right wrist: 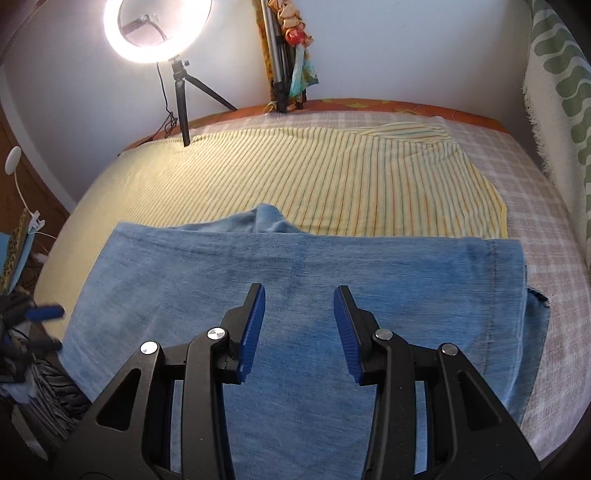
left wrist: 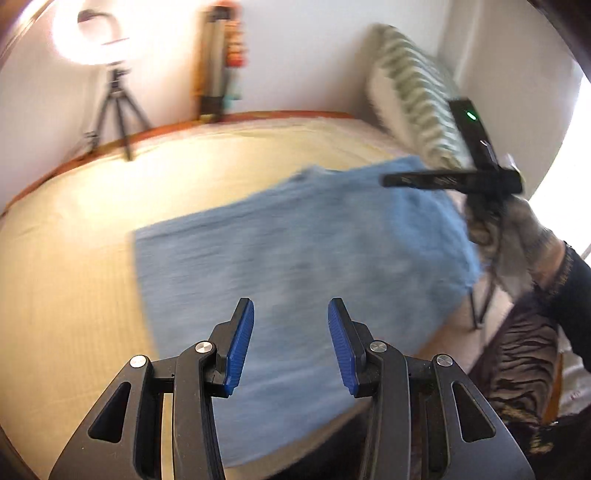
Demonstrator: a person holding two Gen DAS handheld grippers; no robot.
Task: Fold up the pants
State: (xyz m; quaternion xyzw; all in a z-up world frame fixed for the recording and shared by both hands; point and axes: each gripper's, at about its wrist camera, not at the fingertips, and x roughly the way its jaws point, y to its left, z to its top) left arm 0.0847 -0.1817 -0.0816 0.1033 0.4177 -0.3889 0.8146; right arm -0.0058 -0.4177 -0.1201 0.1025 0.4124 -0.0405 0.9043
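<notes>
Light blue denim pants (right wrist: 295,280) lie folded flat on the bed, the hem seam at their right end; in the blurred left wrist view the pants (left wrist: 295,240) spread across the middle. My left gripper (left wrist: 291,332) hovers above their near part, open, nothing between its blue pads. My right gripper (right wrist: 299,321) also hangs open over the denim, empty. The right tool (left wrist: 476,162), held by a gloved hand (left wrist: 517,236), shows at the right of the left wrist view. A blurred blue tip of the left tool (right wrist: 44,313) sits at the left edge of the right wrist view.
A yellow striped sheet (right wrist: 332,177) covers the bed over a checked cover (right wrist: 546,229). A ring light on a tripod (right wrist: 159,33) stands at the far edge by the wall. A green-patterned pillow (right wrist: 557,92) leans at the right. Another tripod with cloth (right wrist: 284,55) stands at the back.
</notes>
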